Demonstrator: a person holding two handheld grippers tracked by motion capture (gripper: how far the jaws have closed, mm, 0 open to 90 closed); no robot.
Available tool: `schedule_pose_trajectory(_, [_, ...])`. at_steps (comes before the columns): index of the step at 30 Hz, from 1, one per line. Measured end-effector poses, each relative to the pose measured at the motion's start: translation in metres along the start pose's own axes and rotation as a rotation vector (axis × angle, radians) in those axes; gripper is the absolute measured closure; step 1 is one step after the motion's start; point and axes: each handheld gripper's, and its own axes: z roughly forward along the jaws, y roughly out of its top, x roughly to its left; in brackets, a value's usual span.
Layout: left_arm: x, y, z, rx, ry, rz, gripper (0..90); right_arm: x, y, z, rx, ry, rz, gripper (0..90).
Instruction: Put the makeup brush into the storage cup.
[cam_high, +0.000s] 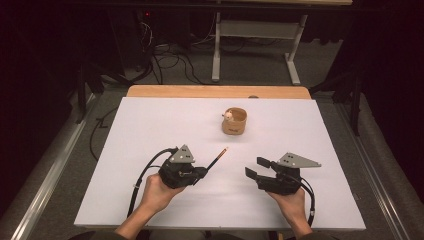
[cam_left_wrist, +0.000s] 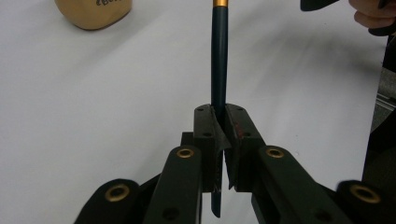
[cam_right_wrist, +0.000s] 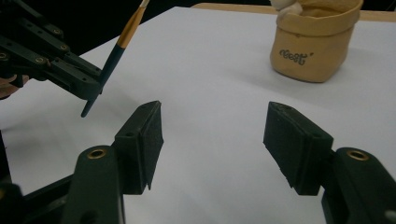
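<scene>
- While the person's left hand (cam_high: 157, 192) stays low at the near edge of the white table (cam_high: 150, 125), its left gripper (cam_high: 204, 171) has both jaws pressed together on a dark pencil (cam_high: 217, 159), clamped near the lower end of the shaft.
- Left gripper view: pencil (cam_left_wrist: 219, 56) runs straight up from between the black pads, dark teal shaft, gold band near the top edge; a short stub pokes out below the jaws.
- Pencil is lifted off the table, slanting up and away toward the right in the high view, pale tip end farthest from the hand.
- Right hand (cam_high: 290, 202) sits at the near right, well apart from the left one.
- Right gripper (cam_high: 258, 167) has jaws apart, nothing between the pads; bare white table shows through the gap in the right gripper view (cam_right_wrist: 215, 140).
- Right jaws point left toward the pencil but don't touch it; right gripper view shows the left gripper (cam_right_wrist: 95, 86) just up and left of them with the pencil (cam_right_wrist: 116, 51) sticking out.
- Grey three-cornered plate on top of each gripper, cables trailing back to the near edge.
- Farther off, mid-table: small tan fabric pouch (cam_high: 234, 121), upright, dark lettering on its side (cam_right_wrist: 317, 42), something pale and fluffy at its rim.
- Pouch is well apart from both grippers.
- Beyond: wooden table edge (cam_high: 215, 91), then grey floor with cables and white frame legs (cam_high: 216, 50).
</scene>
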Motion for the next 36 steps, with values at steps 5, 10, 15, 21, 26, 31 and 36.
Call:
schedule_pose_trajectory(5, [-0.001,0.001,0.000,-0.002,-0.004,0.004,83.9,0.006,0.004,0.008,0.002,0.024,-0.003,41.1])
schedule_pose_trajectory(10, [-0.004,0.002,0.001,-0.013,-0.009,0.015,83.9,0.012,0.008,0.015,0.016,0.075,-0.016,45.1])
schedule_pose_trajectory(15, [-0.007,0.003,0.003,-0.015,-0.014,0.029,83.9,0.017,0.011,0.019,0.016,0.131,-0.021,49.5])
schedule_pose_trajectory(21, [-0.010,0.004,0.004,-0.016,-0.023,0.045,83.9,0.018,0.014,0.022,0.006,0.165,-0.017,50.7])
schedule_pose_trajectory(26, [-0.012,0.004,0.007,-0.015,-0.022,0.053,83.9,0.020,0.015,0.024,0.009,0.197,-0.015,53.0])
schedule_pose_trajectory(31, [-0.015,0.005,0.009,-0.017,-0.026,0.067,83.9,0.022,0.017,0.027,0.011,0.223,-0.013,55.0])
schedule_pose_trajectory(36, [-0.017,0.005,0.011,-0.013,-0.028,0.079,83.9,0.023,0.018,0.029,0.012,0.243,-0.010,56.9])
